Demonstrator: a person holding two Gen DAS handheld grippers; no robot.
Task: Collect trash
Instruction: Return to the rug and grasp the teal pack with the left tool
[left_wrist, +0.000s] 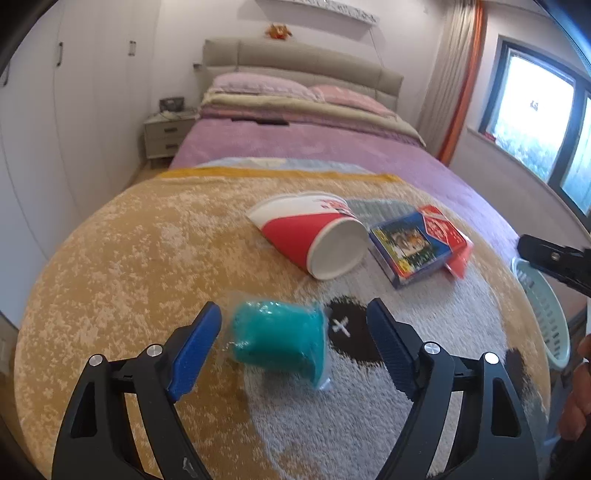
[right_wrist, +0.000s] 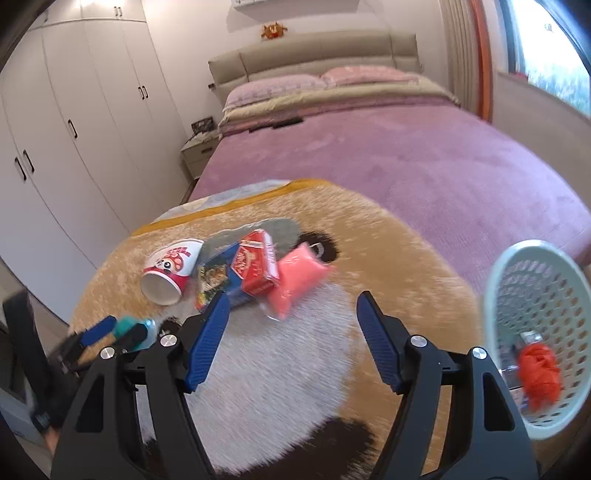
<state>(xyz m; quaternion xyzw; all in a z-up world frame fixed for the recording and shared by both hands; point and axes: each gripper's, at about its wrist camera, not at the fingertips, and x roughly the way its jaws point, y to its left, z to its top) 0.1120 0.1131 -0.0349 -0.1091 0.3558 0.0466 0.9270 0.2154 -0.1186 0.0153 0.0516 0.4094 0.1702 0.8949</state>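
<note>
- One piece is already collected: something crumpled and orange-red (right_wrist: 539, 373) lies in the pale green basket (right_wrist: 496, 295), which sits at the right edge of the panda blanket (left_wrist: 110, 266); there may be a clear wrapper beside it, though I cannot tell.
- Four pieces are left on the blanket: a teal packet (left_wrist: 277, 336), a tipped paper cup (left_wrist: 317, 236), a blue and red box (left_wrist: 413, 243) and a pink pouch (right_wrist: 299, 277) touching that box.
- The left gripper (left_wrist: 295, 328) stands wide, its fingers either side of the teal packet, not pressing it.
- The right gripper (right_wrist: 291, 332) is spread and empty, hovering short of the pouch.
- By my reckoning, the job is barely begun.
</note>
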